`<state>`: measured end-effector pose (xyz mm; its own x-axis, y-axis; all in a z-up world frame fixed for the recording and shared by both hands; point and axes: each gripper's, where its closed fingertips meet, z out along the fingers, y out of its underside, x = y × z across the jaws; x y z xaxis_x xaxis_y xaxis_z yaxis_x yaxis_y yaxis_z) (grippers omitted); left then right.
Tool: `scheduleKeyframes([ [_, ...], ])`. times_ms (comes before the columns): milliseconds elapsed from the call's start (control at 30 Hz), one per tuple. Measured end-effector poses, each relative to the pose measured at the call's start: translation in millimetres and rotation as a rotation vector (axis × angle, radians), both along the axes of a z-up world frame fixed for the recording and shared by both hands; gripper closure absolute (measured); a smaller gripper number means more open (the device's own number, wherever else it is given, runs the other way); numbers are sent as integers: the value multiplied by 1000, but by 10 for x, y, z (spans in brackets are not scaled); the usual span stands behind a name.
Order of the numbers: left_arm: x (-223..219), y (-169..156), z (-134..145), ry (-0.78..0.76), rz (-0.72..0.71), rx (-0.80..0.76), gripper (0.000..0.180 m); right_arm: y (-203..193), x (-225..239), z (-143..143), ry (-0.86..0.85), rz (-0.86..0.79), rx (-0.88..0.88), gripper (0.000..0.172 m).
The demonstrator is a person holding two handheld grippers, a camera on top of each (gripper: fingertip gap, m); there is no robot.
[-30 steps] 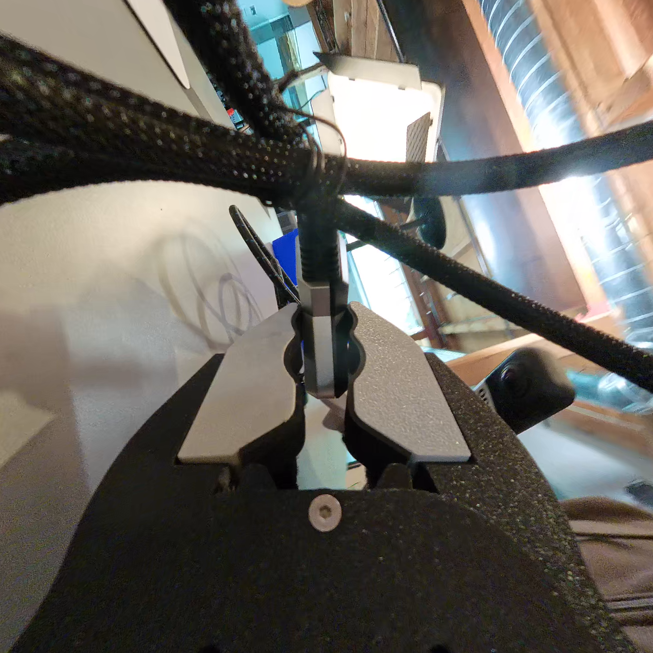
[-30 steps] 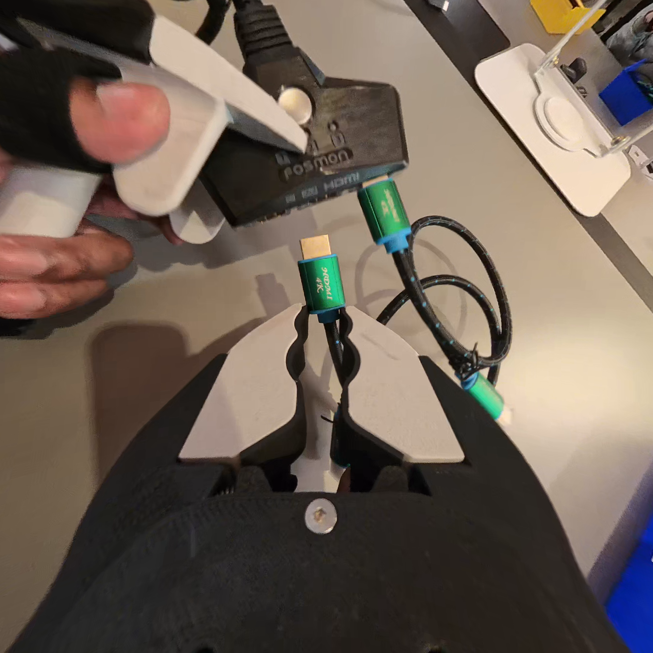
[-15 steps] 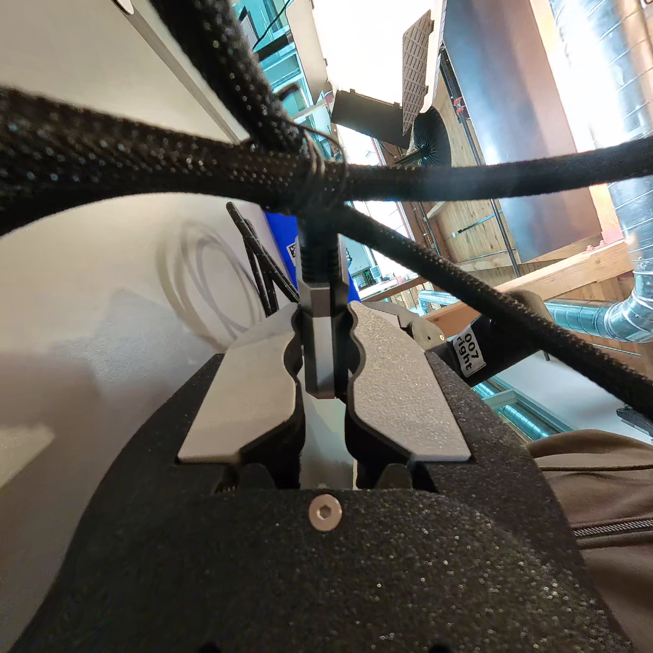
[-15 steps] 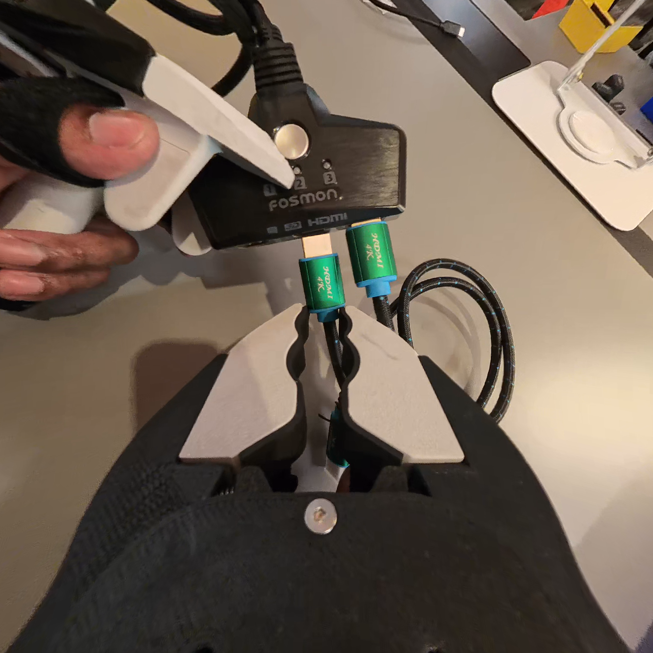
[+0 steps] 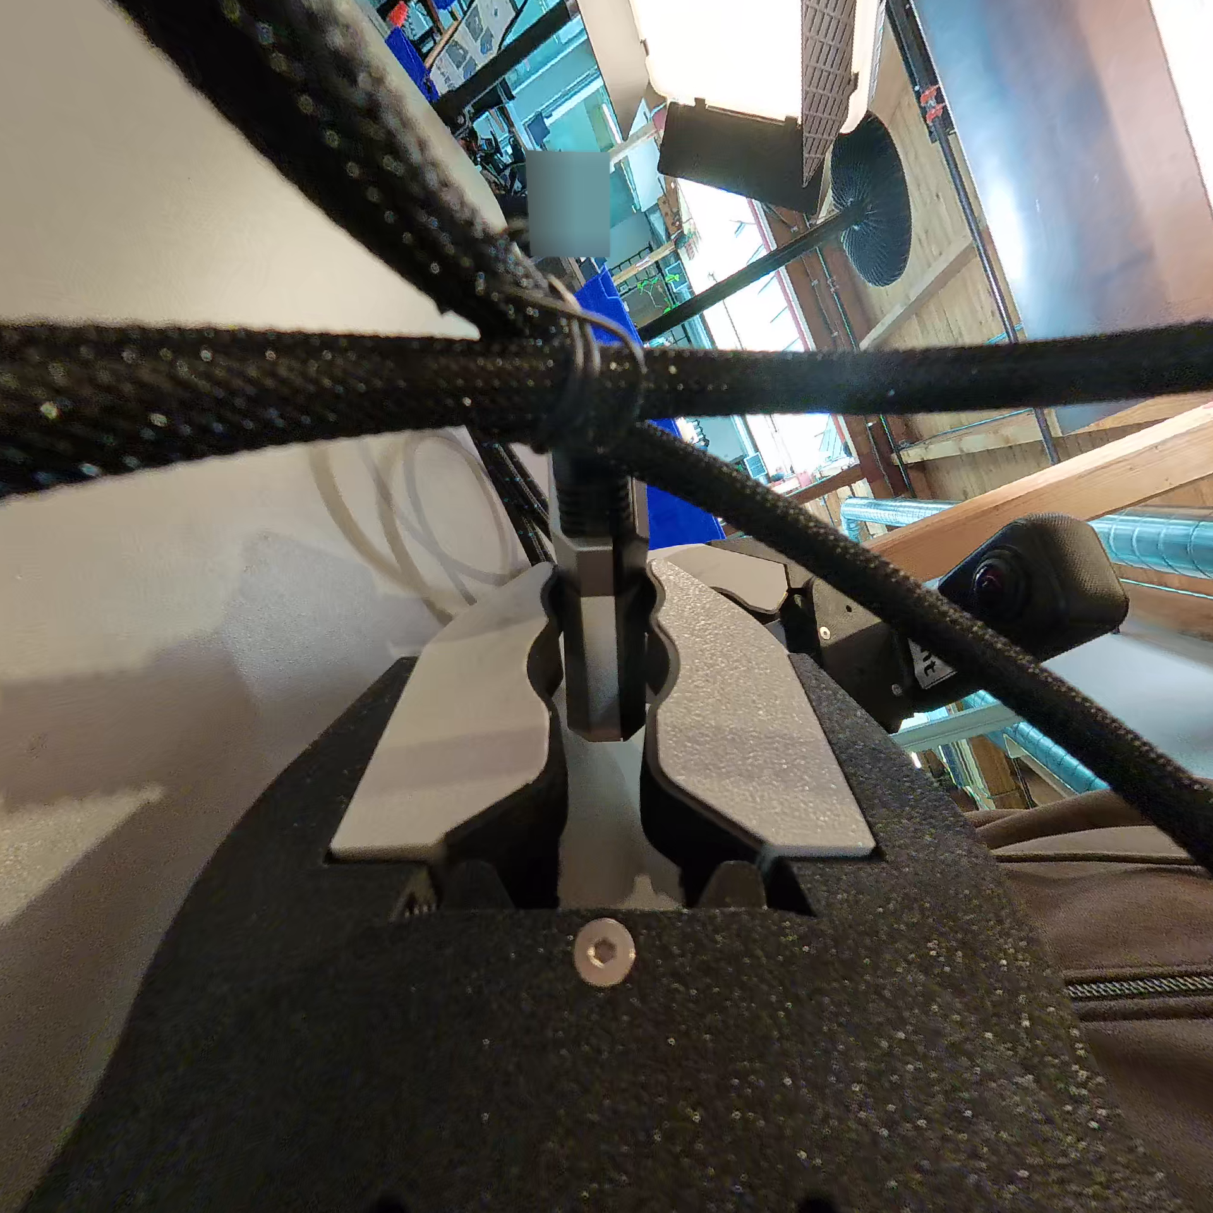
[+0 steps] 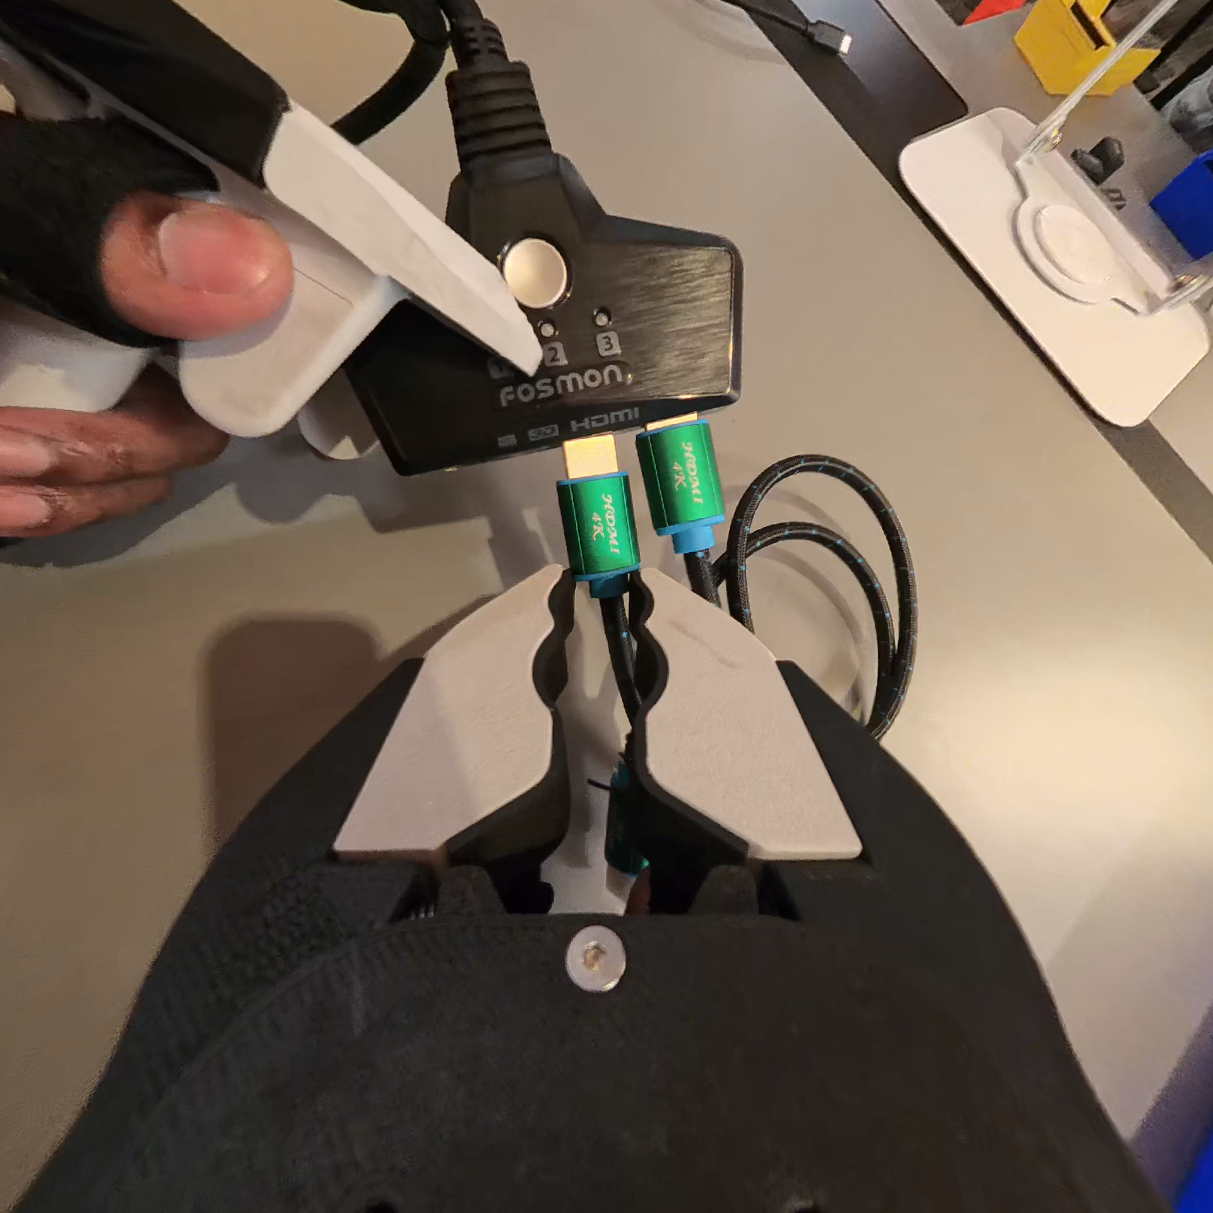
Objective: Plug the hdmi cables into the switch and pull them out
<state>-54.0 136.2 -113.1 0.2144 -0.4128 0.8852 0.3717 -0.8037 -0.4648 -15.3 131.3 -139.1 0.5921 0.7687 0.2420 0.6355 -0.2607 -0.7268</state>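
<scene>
My right gripper (image 6: 602,581) is shut on the blue collar of a green cable plug (image 6: 597,525). The plug's gold tip reaches the front edge of a black switch box (image 6: 630,308); I cannot tell whether it is in a port. A second green plug (image 6: 679,479) sits in the box to its right. The left gripper's white fingers (image 6: 394,262) clamp the box from the left, above the table. In the left wrist view my left gripper (image 5: 604,577) is shut on the box (image 5: 594,656), seen edge-on, with black braided cables (image 5: 262,387) crossing above it.
A gloved hand (image 6: 131,262) holds the left gripper. A braided cable (image 6: 853,591) coils on the grey table (image 6: 262,656) at the right. A white stand with a clear plate (image 6: 1050,262), a yellow block (image 6: 1076,46) and a blue bin (image 6: 1188,210) are at the far right. Left tips to right tips: about 5 cm.
The switch box has turned square to the held plug and come closer. The plug's gold tip, clear of the box a second ago, now meets its front edge. Both grasps are unchanged.
</scene>
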Motion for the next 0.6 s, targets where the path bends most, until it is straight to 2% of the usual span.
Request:
scheduleKeyframes([
  [433,-30,-3,41,-81,15,-9,159,-17,-25,33,-203,-6,155,158],
  [600,-52,-42,47,-71,-19,1,160,-26,-25,74,-346,38,242,159],
])
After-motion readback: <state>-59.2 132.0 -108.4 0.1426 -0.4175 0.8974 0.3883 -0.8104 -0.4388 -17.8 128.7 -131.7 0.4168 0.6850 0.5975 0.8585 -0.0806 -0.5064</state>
